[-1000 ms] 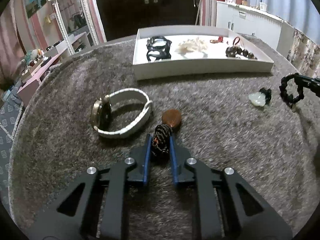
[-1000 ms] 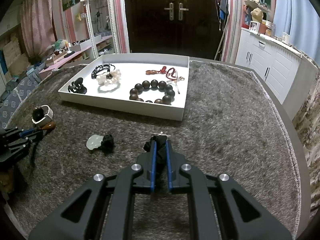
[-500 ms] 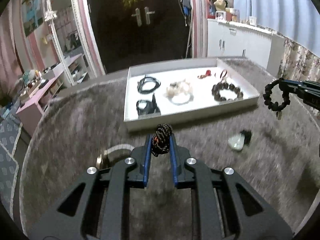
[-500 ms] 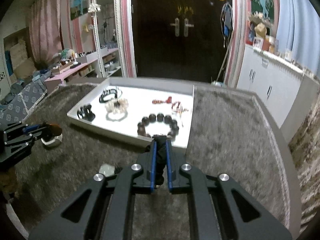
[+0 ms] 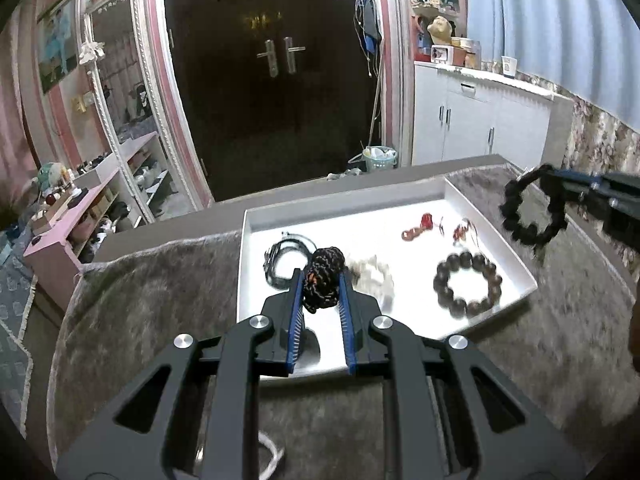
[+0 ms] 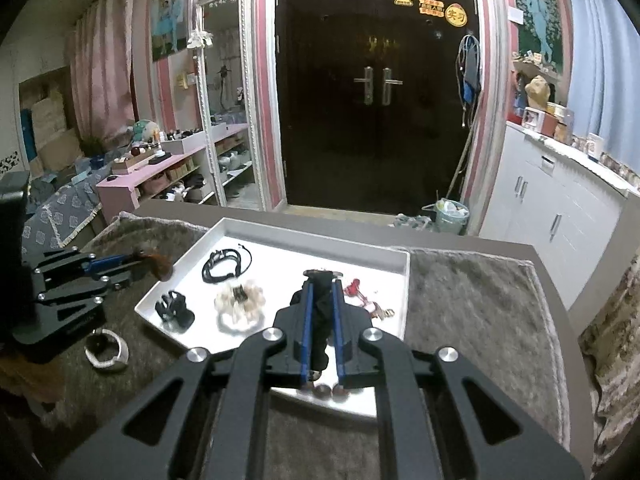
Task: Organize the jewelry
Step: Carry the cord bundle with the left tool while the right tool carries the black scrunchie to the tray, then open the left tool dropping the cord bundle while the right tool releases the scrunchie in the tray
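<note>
My left gripper is shut on a black braided cord bundle whose brown pendant shows in the right wrist view. It hovers over the front left of the white tray. My right gripper is shut on a black bead bracelet and holds it above the tray's right side. In the tray lie a dark bead bracelet, a white bracelet, black cords, a black claw clip and red trinkets.
The tray sits on a grey shaggy mat covering the table. A white-strapped watch lies on the mat left of the tray. Beyond the table's far edge are a dark double door, a mirror and white cabinets.
Both grippers have risen from the mat with their items and moved forward over the tray. The watch and the pale pendant stayed on the mat.
</note>
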